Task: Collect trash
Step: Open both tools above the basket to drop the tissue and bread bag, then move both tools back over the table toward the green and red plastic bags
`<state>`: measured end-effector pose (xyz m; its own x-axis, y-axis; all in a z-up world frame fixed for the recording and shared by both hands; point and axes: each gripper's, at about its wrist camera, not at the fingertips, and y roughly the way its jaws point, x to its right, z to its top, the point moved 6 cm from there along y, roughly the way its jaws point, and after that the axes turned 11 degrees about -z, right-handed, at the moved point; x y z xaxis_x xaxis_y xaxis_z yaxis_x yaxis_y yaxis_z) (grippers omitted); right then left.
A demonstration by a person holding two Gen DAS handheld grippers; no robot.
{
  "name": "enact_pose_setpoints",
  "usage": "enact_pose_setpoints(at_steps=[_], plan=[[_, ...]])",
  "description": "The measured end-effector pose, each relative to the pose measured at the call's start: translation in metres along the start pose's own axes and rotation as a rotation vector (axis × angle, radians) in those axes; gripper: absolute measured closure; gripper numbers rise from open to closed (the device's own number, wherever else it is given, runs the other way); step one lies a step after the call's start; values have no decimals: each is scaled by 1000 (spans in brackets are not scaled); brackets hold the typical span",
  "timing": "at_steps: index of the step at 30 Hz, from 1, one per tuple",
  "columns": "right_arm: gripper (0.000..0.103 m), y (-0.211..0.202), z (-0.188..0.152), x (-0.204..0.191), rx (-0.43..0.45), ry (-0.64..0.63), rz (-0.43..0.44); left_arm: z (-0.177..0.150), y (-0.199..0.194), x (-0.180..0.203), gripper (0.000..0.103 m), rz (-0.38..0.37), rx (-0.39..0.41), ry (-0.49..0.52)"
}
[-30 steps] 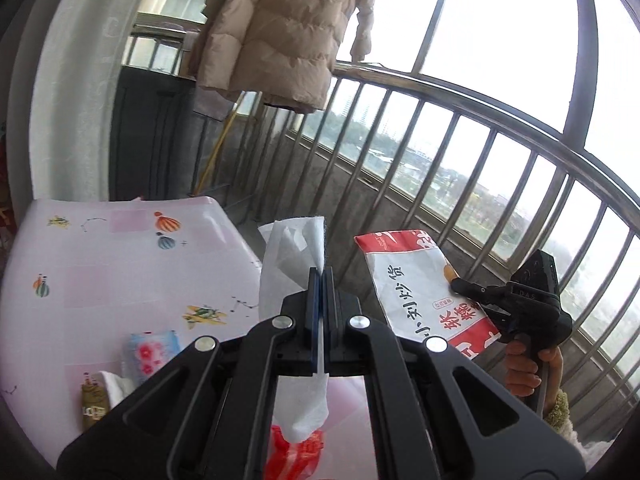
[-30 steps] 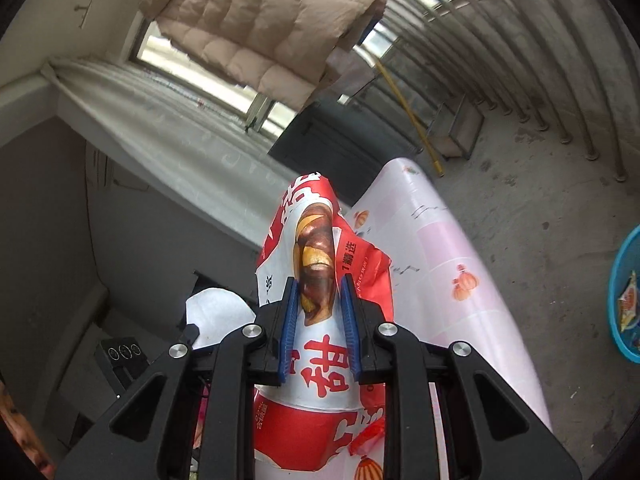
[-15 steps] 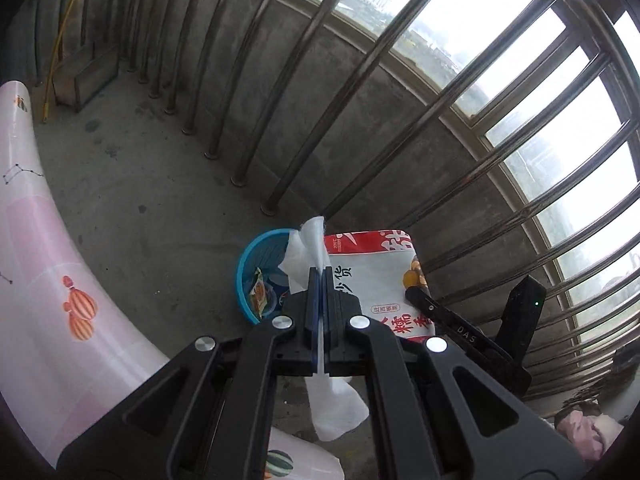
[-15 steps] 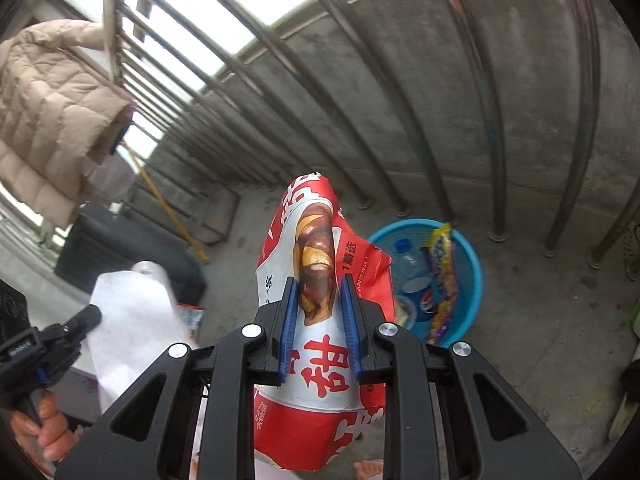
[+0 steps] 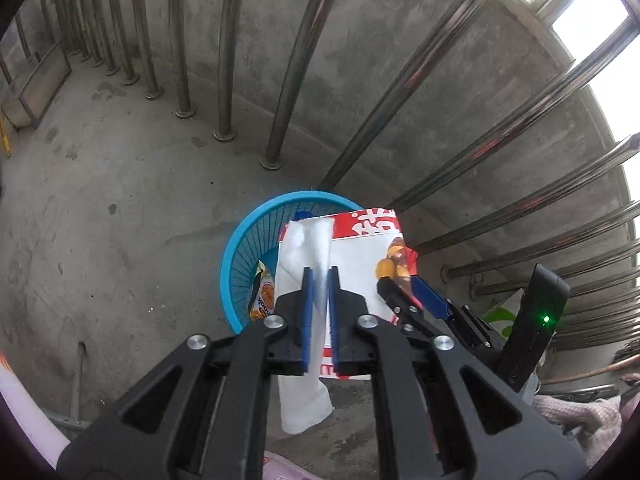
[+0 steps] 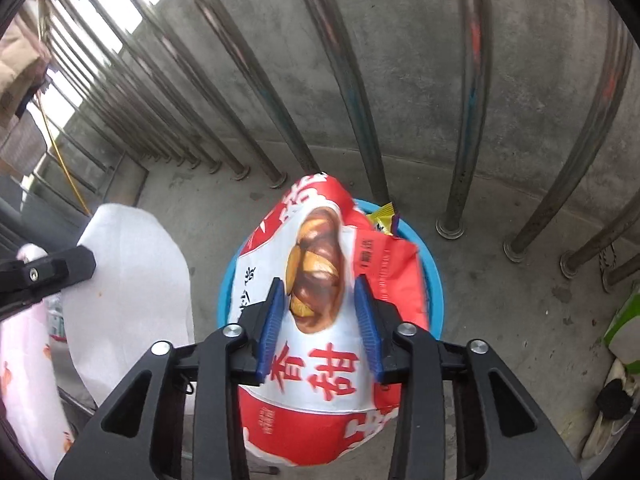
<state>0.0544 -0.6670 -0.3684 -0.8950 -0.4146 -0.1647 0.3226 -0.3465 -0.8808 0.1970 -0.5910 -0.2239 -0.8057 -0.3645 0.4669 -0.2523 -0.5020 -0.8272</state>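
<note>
While both grippers point steeply down over the concrete floor, their jaws are opening. Left gripper (image 5: 319,312): blue pads a narrow gap apart, white tissue (image 5: 306,248) hanging between them, its lower end dangling below the fingers; whether the pads touch it cannot be told. Right gripper (image 6: 320,320): pads spread wider, red-and-white snack bag (image 6: 320,360) between them, clear gaps on both sides of the bag; bag blurred at its lower edge. Just beyond both, a blue basket (image 5: 248,240) sits on the floor below the tissue and the bag. Inside it, an orange-yellow wrapper (image 5: 262,296) against the left wall and a yellow wrapper (image 6: 382,218) at the far rim. Behind the basket, metal railing bars (image 5: 224,60) stand in a concrete kerb. Far right in the right wrist view, a green-and-white object (image 6: 624,320) lies on the floor.
</note>
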Motion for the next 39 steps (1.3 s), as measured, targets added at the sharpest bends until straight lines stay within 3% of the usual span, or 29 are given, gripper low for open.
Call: enact_pose_setpoints(at_steps=[1, 2, 5, 9, 15, 22, 26, 29, 33, 35, 39], plan=[[47, 9, -2, -2, -17, -28, -19, 1, 10, -3, 69, 16, -19, -5], [42, 18, -6, -2, -36, -47, -46, 1, 17, -6, 65, 30, -32, -12], [41, 29, -13, 6, -79, -36, -46, -1, 29, -10, 58, 32, -64, -22], [37, 23, -12, 21, -60, 4, -15, -6, 18, -9, 48, 37, -54, -13], [37, 10, -19, 26, -42, -2, 30, 7, -41, 2, 38, 41, 38, 27], [93, 54, -37, 3, -180, -22, 44, 5, -167, 19, 25, 98, 190, 152], [97, 85, -52, -4, -243, -56, -7, -25, -246, 17, 19, 164, 283, 187], [97, 95, -57, -10, -276, -95, -23, -57, -295, 7, 16, 206, 339, 159], [90, 60, -43, -1, -241, -36, 68, -111, -351, -11, 12, 227, 406, 68], [65, 35, -33, 4, -208, -17, 109, -136, -373, -18, 11, 223, 442, 24], [57, -21, -13, 13, -118, -26, 154, -191, -413, -33, 9, 204, 537, -60]])
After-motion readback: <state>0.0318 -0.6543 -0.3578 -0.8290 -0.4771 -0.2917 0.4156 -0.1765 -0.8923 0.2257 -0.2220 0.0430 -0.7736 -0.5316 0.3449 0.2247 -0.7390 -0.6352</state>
